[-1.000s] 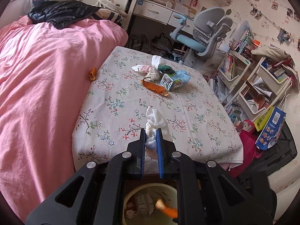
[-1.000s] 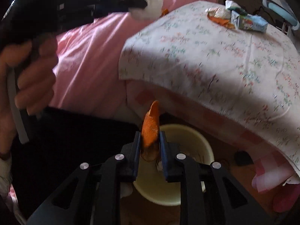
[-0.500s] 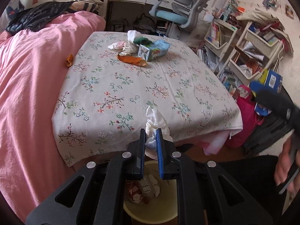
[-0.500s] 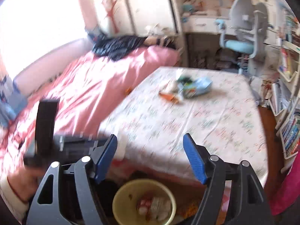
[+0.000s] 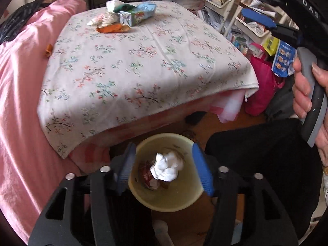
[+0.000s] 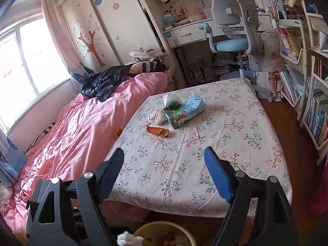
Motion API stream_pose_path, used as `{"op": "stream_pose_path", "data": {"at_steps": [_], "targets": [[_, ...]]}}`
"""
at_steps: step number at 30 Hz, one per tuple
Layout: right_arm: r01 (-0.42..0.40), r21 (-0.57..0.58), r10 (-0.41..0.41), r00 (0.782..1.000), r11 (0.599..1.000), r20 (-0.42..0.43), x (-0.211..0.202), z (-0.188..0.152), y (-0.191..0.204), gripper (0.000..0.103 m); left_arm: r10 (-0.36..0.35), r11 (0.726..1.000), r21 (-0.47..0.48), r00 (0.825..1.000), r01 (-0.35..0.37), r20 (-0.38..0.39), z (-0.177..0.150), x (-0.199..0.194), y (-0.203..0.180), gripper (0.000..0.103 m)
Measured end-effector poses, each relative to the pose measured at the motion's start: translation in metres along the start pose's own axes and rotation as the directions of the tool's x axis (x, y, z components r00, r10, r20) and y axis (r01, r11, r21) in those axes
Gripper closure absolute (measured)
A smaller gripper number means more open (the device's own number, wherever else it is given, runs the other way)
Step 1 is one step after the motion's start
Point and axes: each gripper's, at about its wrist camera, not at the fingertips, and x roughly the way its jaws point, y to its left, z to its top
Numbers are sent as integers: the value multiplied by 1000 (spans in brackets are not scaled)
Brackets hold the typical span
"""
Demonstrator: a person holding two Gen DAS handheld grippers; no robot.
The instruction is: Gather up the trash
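Lying in the yellow trash bin (image 5: 185,203) on the floor, a crumpled white tissue (image 5: 167,168) rests on top of a red wrapper, just below the left gripper (image 5: 164,167), whose blue-padded fingers are spread wide apart with nothing between them. The right gripper (image 6: 164,172) is likewise spread wide and empty, poised above the near edge of the floral tablecloth (image 6: 215,143). More trash sits at the far part of the cloth: a blue-green drink carton (image 6: 184,110), an orange peel (image 6: 158,131) in front of it, crumpled wrappers (image 6: 158,115) beside it, and a small orange scrap (image 6: 118,132) at the cloth's edge by the pink bedspread (image 6: 82,123).
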Motion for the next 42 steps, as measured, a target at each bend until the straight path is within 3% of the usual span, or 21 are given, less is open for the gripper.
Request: {"op": "stream_pose_path", "data": {"at_steps": [3, 5, 7, 9, 15, 17, 19, 23, 29, 42], "targets": [[17, 14, -17, 1000, 1000, 9, 5, 5, -6, 25, 48, 998, -44, 998, -46, 45, 13, -5, 14, 38], [35, 11, -35, 999, 999, 14, 11, 8, -8, 25, 111, 990, -98, 987, -100, 115, 24, -14, 26, 31], [51, -1, -51, 999, 999, 18, 15, 10, -7, 25, 182, 972, -182, 964, -147, 192, 34, -26, 40, 21], [64, -18, -63, 998, 998, 23, 18, 11, -5, 25, 243, 946, -273, 938, -172, 249, 44, -35, 55, 18], [90, -79, -88, 996, 993, 31, 22, 12, 7, 21, 371, 872, -447, 865, -199, 338, 66, -53, 88, 12], [90, -84, -89, 996, 992, 21, 24, 11, 6, 20, 407, 853, -472, 851, -223, 333, 62, -51, 94, 11], [90, -88, -89, 996, 992, 14, 25, 10, 7, 20, 418, 844, -478, 858, -244, 300, 65, -50, 97, 11], [95, -108, -94, 995, 990, 9, 26, 9, 11, 17, 443, 857, -440, 821, -269, 360, 66, -61, 88, 9], [109, -150, -111, 994, 983, -5, 30, 7, 16, 16, 424, 875, -402, 830, -271, 363, 69, -58, 78, 8], [120, -144, -124, 992, 982, -18, 31, 7, 11, 16, 421, 875, -399, 837, -274, 350, 70, -51, 75, 8]]}}
